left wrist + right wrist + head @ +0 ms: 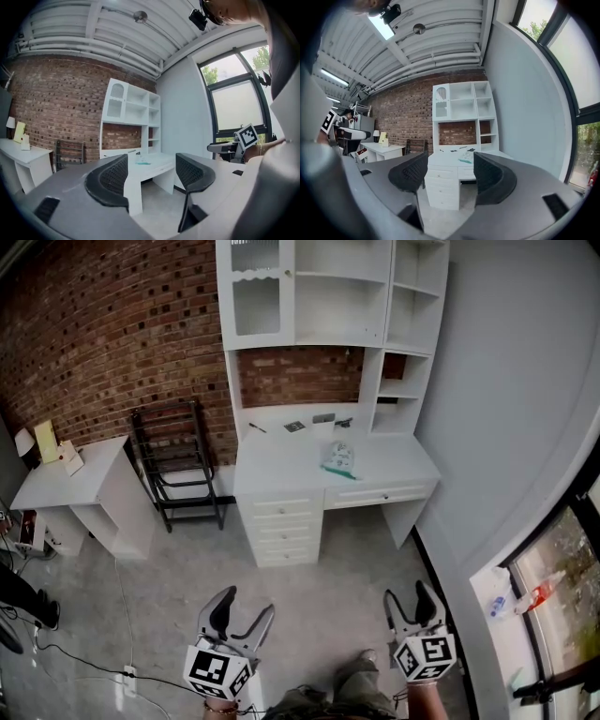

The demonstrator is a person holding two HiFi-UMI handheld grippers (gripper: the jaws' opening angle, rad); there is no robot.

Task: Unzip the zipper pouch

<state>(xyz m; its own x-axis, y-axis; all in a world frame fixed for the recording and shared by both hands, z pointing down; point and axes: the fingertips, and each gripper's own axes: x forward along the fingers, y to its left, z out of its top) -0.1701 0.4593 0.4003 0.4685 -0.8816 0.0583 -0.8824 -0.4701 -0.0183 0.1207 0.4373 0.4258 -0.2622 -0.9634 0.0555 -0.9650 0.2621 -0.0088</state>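
The zipper pouch, clear with a teal edge, lies on the white desk by the brick wall, far ahead of me. It also shows small on the desktop as the pouch in the left gripper view and the pouch in the right gripper view. My left gripper hangs low over the grey floor, open and empty. To its right, my right gripper is likewise open with nothing between its jaws. Both point toward the desk from a distance.
A white hutch tops the desk, with drawers below. Small items lie at the desk's back. A black folding rack and a small white table stand to the left. Cables trail on the floor.
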